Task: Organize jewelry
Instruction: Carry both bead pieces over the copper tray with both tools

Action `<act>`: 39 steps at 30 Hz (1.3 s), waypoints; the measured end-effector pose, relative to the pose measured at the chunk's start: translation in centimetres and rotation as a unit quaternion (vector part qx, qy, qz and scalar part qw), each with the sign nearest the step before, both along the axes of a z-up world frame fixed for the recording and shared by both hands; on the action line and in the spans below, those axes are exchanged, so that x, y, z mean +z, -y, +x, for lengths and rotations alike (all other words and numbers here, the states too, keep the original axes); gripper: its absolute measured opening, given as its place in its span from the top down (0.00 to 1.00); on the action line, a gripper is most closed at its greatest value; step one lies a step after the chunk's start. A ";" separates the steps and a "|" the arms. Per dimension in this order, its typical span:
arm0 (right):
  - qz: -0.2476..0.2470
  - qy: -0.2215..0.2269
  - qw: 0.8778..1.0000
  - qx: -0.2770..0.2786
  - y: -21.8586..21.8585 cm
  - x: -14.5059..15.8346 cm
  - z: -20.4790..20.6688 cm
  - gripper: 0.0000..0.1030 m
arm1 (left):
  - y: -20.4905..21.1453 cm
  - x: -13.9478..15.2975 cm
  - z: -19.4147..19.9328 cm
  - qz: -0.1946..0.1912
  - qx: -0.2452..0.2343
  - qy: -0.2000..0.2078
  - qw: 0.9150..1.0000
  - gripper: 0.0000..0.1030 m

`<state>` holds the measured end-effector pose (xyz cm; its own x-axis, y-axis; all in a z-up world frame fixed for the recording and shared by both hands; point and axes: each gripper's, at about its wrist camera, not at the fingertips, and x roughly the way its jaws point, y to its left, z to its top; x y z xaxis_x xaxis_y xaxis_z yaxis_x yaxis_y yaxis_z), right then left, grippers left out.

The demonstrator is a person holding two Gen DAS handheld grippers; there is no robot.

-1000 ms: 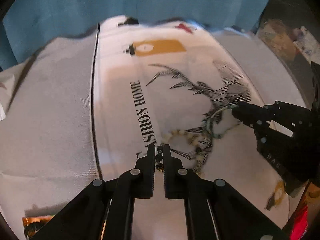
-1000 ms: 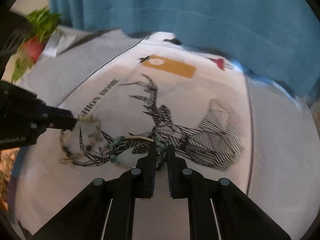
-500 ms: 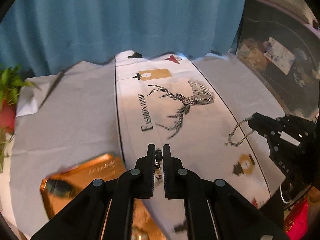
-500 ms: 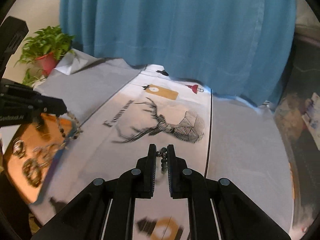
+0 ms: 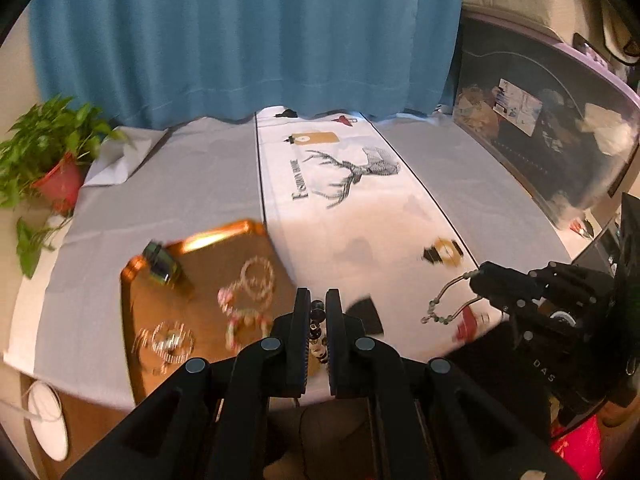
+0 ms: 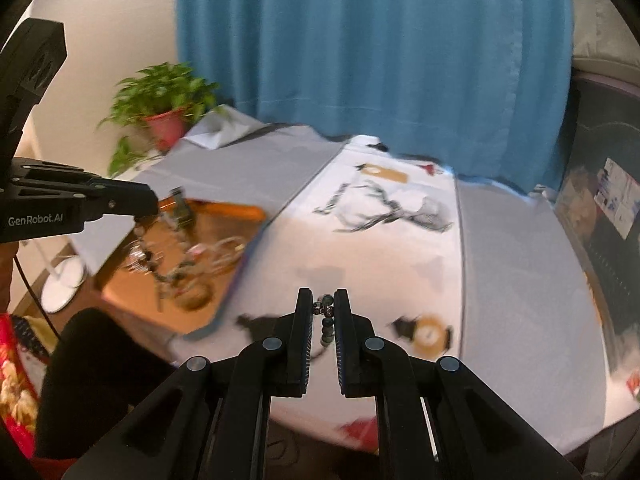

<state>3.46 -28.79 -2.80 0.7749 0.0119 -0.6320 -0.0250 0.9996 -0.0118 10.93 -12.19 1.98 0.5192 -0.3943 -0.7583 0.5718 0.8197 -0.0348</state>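
My left gripper (image 5: 318, 304) is shut on a beaded bracelet (image 5: 317, 330) with dark and cream beads, held above the near right corner of a copper tray (image 5: 208, 268). The same bracelet (image 6: 160, 248) hangs from that gripper (image 6: 150, 206) over the tray (image 6: 132, 292) in the right wrist view. My right gripper (image 6: 324, 306) is shut on a green-beaded bracelet (image 6: 327, 326), raised above the white table runner (image 6: 360, 264). That bracelet (image 5: 448, 304) dangles from the right gripper (image 5: 478, 278) in the left wrist view. Several bracelets (image 5: 256, 280) lie in the tray.
A small dark bottle (image 5: 162, 266) stands at the tray's far edge. A potted plant (image 5: 52, 176) is at the table's far left. A blue curtain (image 5: 248, 40) hangs behind. A dark cabinet (image 5: 552, 128) stands right. A white round object (image 5: 48, 424) lies on the floor.
Both grippers lifted their bracelets off the deer print and pulled back toward the near table edge. The left one swung left over the copper tray.
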 end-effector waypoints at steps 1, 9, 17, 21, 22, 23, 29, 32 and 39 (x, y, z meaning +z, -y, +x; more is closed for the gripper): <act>0.005 0.000 1.000 0.004 -0.8 0.0 -1.0 0.90 | -0.5 -0.1 -1.0 0.002 0.003 0.003 1.000 0.95; 0.008 0.007 0.999 0.040 -5.5 0.2 -7.2 0.89 | -5.4 -0.9 -7.3 -0.015 0.023 0.000 1.000 0.95; 0.000 -0.005 0.997 0.079 -9.0 -0.3 -11.8 0.89 | -9.0 -1.7 -12.5 -0.020 0.038 0.000 0.999 0.95; 0.002 -0.013 0.995 0.095 -10.3 -0.8 -13.6 0.89 | -9.8 -2.0 -14.2 -0.014 0.039 0.002 0.999 0.95; 0.003 -0.015 0.995 0.099 -10.5 -0.8 -13.9 0.89 | -9.9 -2.1 -14.5 -0.015 0.038 0.000 0.999 0.95; 0.004 -0.018 0.994 0.104 -10.8 -1.0 -14.3 0.89 | -10.1 -2.2 -14.7 -0.015 0.038 -0.002 0.999 0.95; 0.010 -0.030 0.993 0.116 -11.8 -1.4 -14.5 0.89 | -10.5 -2.0 -14.9 -0.023 0.038 -0.003 0.999 0.95; 0.007 -0.028 0.992 0.122 -12.3 -1.2 -13.9 0.89 | -10.7 -1.5 -14.5 -0.031 0.040 0.003 0.999 0.95; 0.002 -0.022 0.991 0.133 -13.2 -0.4 -10.4 0.89 | -11.2 -0.3 -11.2 -0.041 0.047 0.020 0.998 0.95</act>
